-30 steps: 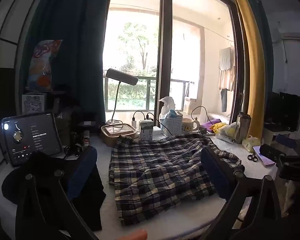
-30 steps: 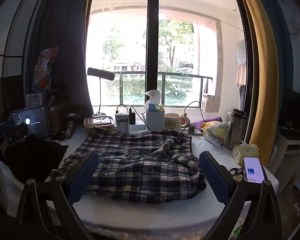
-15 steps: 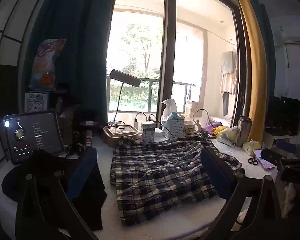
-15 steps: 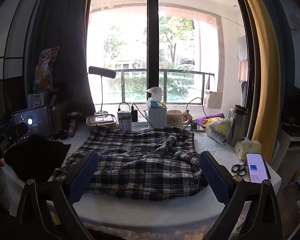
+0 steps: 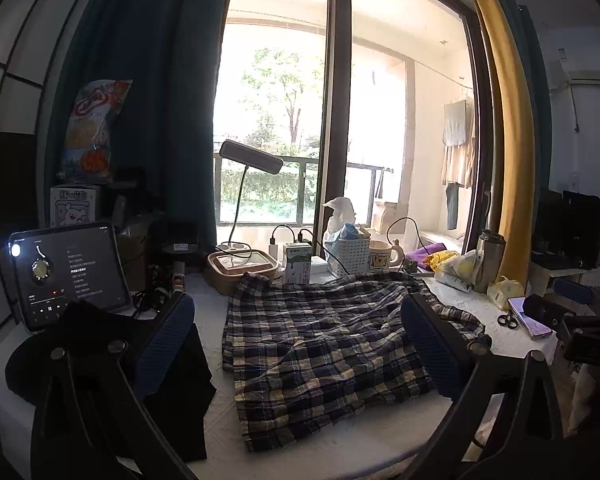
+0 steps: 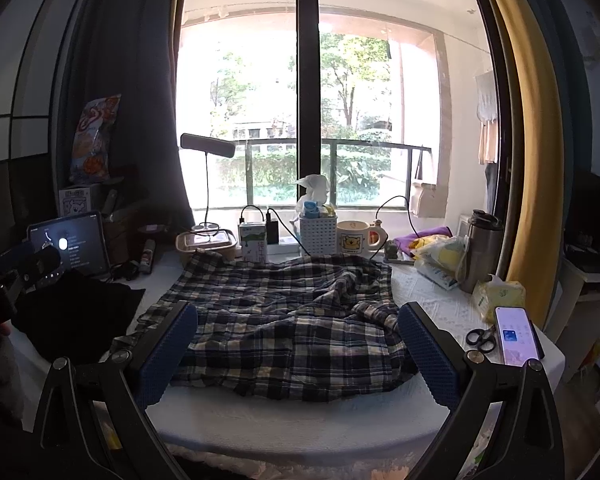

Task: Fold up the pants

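The navy, cream and yellow plaid cotton pants (image 5: 332, 344) lie rumpled and unfolded on the white padded worktop (image 6: 300, 420), spread from the near edge back toward the cluttered windowsill, and no fold appears to have been made yet. In the right wrist view the garment's long axis runs roughly left to right across the jaws' line of sight, with a bunched ridge near the middle and one end curling toward the right side, short of the black scissors (image 6: 480, 338) and the lit smartphone (image 6: 516, 340). The right gripper (image 6: 298, 356) hovers low at the near edge, aimed straight at the cloth; its jaws are spread wide and empty, the blue textured pads (image 6: 166, 356) framing the garment's near hem without touching it. The left gripper (image 5: 300, 348) sits further to the left and looks across the pants at an angle, its jaws likewise released and holding nothing, with a black garment (image 5: 100, 344) just under its left pad. Judged from these views, the right hand looks squarer to the near hem, while the left is better placed for the left-hand end. Both tools are held level, pointing toward the window, apart from the fabric.
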